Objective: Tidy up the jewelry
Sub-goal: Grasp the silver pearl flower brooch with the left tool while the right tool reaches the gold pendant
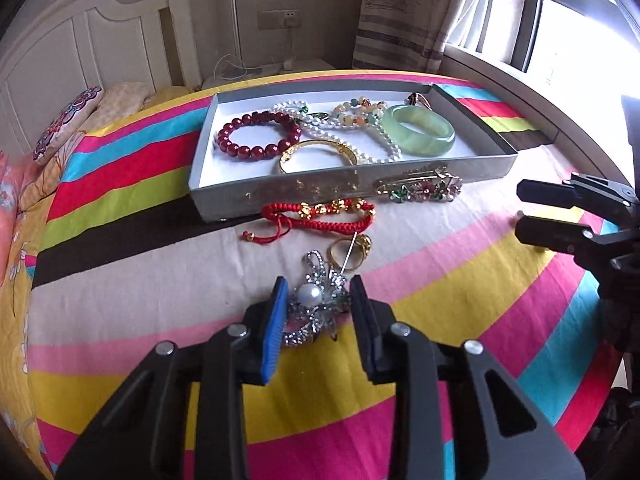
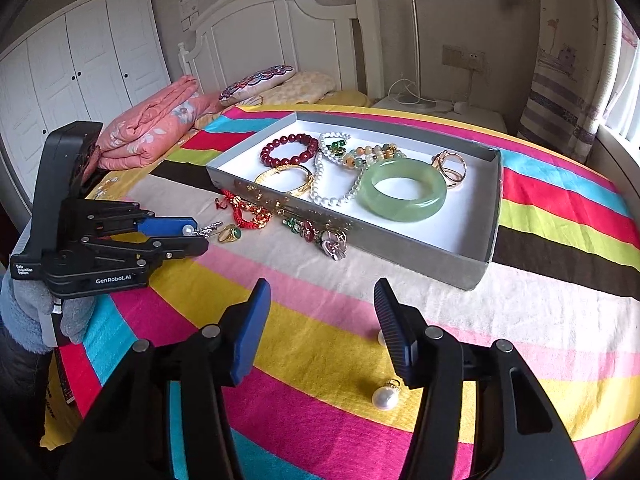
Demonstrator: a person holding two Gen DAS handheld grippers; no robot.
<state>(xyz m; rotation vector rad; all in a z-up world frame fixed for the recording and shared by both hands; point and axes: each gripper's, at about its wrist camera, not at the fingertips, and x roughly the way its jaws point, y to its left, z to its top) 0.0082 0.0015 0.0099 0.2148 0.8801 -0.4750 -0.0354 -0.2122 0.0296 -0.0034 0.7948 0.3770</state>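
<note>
jewelry box (image 1: 472, 118) holds jade bangle (image 1: 419, 130), pearls (image 1: 352, 144), red beads (image 1: 258, 138); left claw (image 1: 318, 290) grips brooch (image 1: 316, 304), right claw (image 2: 322, 300) open.

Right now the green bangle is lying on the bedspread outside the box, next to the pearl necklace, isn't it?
Not quite. The green bangle lies inside the box, not out on the bedspread. It is next to the pearl necklace, as the right wrist view shows.

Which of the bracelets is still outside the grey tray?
The red braided cord bracelet with gold beads, lying on the bedspread against the grey tray front wall; the dark red bead, gold and green jade bangles sit inside.
</note>
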